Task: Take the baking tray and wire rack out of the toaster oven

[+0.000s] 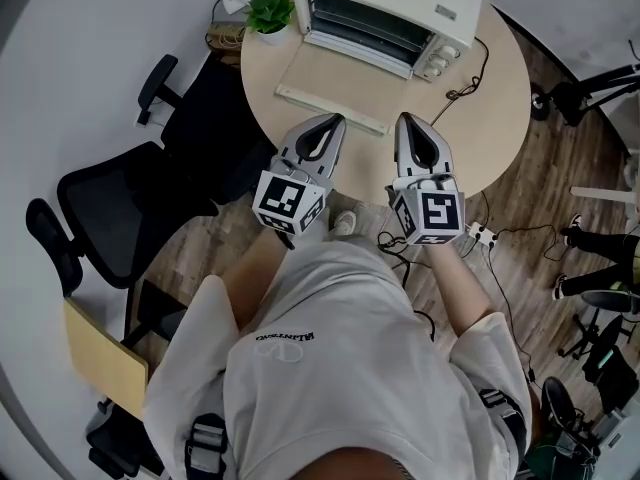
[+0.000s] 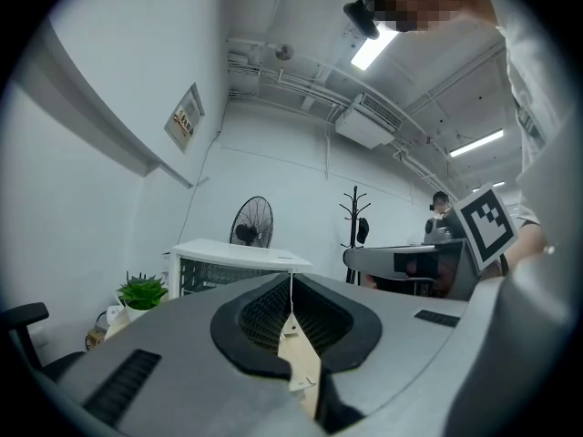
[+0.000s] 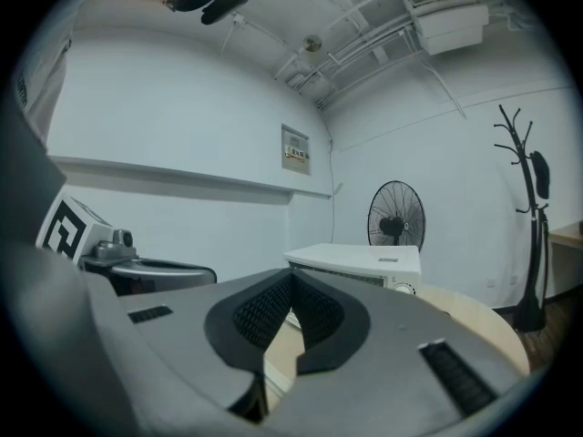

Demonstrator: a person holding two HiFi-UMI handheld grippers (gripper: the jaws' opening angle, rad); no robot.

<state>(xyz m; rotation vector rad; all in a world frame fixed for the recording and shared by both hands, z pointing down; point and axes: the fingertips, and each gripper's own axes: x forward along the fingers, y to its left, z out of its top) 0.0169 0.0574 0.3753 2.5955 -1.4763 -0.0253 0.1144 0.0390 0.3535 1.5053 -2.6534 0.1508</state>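
A cream toaster oven (image 1: 385, 18) stands at the far side of the round wooden table (image 1: 500, 98). Its door (image 1: 335, 78) is folded down flat toward me. Wire bars show in the dark opening (image 1: 360, 16), but I cannot make out a baking tray. My left gripper (image 1: 335, 120) and right gripper (image 1: 405, 118) hover side by side over the table's near edge, short of the door handle. Both are shut with nothing between the jaws. The left gripper view has the left gripper (image 2: 291, 280) facing the oven (image 2: 232, 267). The right gripper (image 3: 291, 280) also faces the oven (image 3: 364, 264).
A small potted plant (image 1: 270, 13) sits left of the oven. The oven's cable (image 1: 465, 88) trails off the table's right side. Black office chairs (image 1: 110, 218) stand to the left. A power strip (image 1: 480, 233) and cords lie on the wooden floor.
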